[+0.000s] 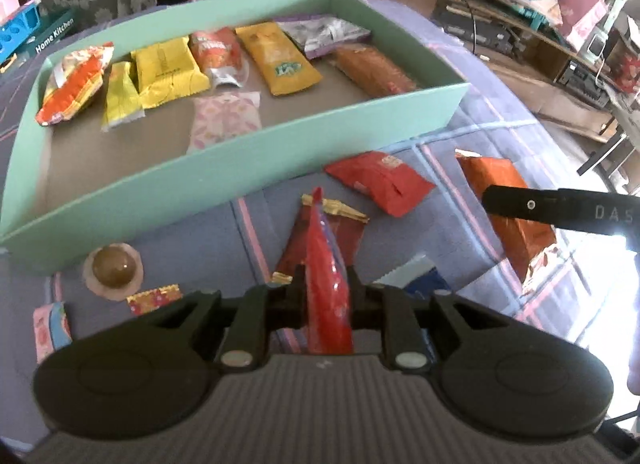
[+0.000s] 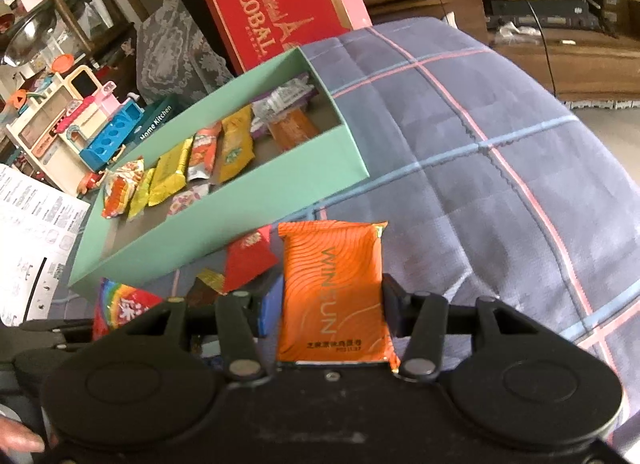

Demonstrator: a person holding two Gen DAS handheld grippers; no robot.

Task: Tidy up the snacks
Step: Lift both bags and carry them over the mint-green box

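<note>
A mint green box (image 1: 248, 168) on the checked cloth holds several snack packets in a row; it also shows in the right wrist view (image 2: 224, 220). My left gripper (image 1: 326, 296) is shut on a red snack packet (image 1: 326, 276), held edge-up in front of the box. My right gripper (image 2: 332, 304) is shut on an orange WINSUN packet (image 2: 334, 288), which also shows in the left wrist view (image 1: 508, 208) under my right gripper's black finger. Loose on the cloth lie a red packet (image 1: 380, 180), a dark red packet (image 1: 344, 232), a blue packet (image 1: 424, 284) and a round jelly cup (image 1: 114, 266).
A red GLOBAL carton (image 2: 276, 0) stands behind the box. Toys and a Home Kitchen box (image 2: 154, 124) sit at the left, with printed paper (image 2: 28, 232) nearby. A wooden shelf with electronics (image 1: 532, 36) is at the right. Small candies (image 1: 154, 298) lie near the box's front.
</note>
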